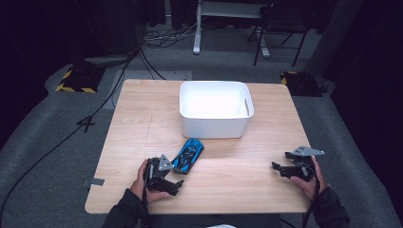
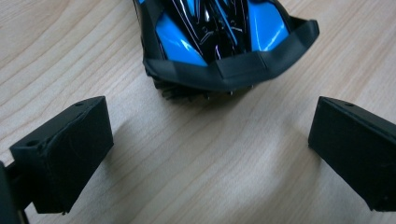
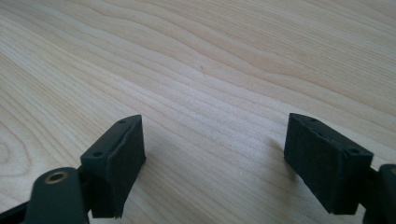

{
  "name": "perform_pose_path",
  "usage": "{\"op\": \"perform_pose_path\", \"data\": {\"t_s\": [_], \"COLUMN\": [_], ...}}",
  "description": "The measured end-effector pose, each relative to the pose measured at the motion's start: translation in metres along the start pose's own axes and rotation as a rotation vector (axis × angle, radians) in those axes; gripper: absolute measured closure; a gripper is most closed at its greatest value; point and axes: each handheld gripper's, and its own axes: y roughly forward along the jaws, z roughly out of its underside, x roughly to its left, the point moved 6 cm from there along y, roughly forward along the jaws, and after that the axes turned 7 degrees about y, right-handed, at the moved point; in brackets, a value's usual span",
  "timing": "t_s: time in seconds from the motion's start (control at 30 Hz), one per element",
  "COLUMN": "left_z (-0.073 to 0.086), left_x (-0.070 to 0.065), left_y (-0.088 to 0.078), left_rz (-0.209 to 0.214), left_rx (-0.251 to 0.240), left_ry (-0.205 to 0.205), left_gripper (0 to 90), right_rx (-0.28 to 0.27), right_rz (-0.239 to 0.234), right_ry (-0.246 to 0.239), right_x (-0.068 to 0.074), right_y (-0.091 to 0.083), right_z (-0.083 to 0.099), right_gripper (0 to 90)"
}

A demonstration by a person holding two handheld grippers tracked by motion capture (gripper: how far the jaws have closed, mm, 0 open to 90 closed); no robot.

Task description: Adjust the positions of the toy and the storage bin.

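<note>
Left gripper (image 2: 205,154) stands open just behind the blue toy car (image 1: 188,155), lined up for a grasp; right gripper (image 1: 291,167), also open, idles well apart from the car.

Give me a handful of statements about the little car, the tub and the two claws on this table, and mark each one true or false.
1. The blue toy car lies inside the white tub. False: it sits on the wooden table, in front of the tub.
2. The left claw is open, and the car is ahead of its jaws, not between them. True.
3. The right claw grips a toy. False: its jaws stand open over bare wood.
4. The white tub looks empty. True.
5. The car is nearer the left claw than the right one. True.
6. The tub stands at the table's near edge, by the person's hands. False: it stands toward the far edge.
</note>
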Motion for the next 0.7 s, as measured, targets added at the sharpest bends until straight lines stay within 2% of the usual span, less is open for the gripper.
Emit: {"op": "perform_pose_path", "data": {"t_s": [0.1, 0.17, 0.23, 0.33, 0.47, 0.67, 0.7], "left_z": [-0.002, -0.003, -0.006, -0.009, -0.015, -0.022, -0.023], "left_x": [0.0, -0.002, -0.001, -0.004, -0.001, -0.002, -0.002], "left_y": [0.001, 0.002, 0.004, 0.007, 0.011, 0.018, 0.018], "left_rz": [-0.023, -0.025, -0.045, -0.036, -0.055, -0.049, -0.058], "left_rx": [0.003, 0.01, 0.003, 0.004, 0.006, 0.003, 0.006], "left_ry": [0.005, -0.019, -0.012, -0.02, -0.025, -0.034, -0.032], "left_gripper": [0.3, 0.3, 0.3, 0.4, 0.3, 0.4, 0.4], "right_rx": [0.0, 0.0, 0.0, -0.001, 0.002, 0.002, 0.002], "right_rz": [0.0, 0.0, 0.0, 0.0, 0.0, -0.001, -0.001], "right_ry": [-0.001, 0.0, 0.0, 0.0, -0.011, -0.011, -0.011], "right_x": [0.0, 0.0, 0.0, 0.0, -0.001, -0.001, -0.001], "right_y": [0.0, 0.0, 0.0, 0.0, 0.0, 0.0, 0.0], "right_z": [0.0, 0.0, 0.0, 0.0, 0.0, 0.0, 0.0], "right_gripper": [20.5, 20.5, 20.5, 20.2, 19.7, 19.6, 19.6]}}
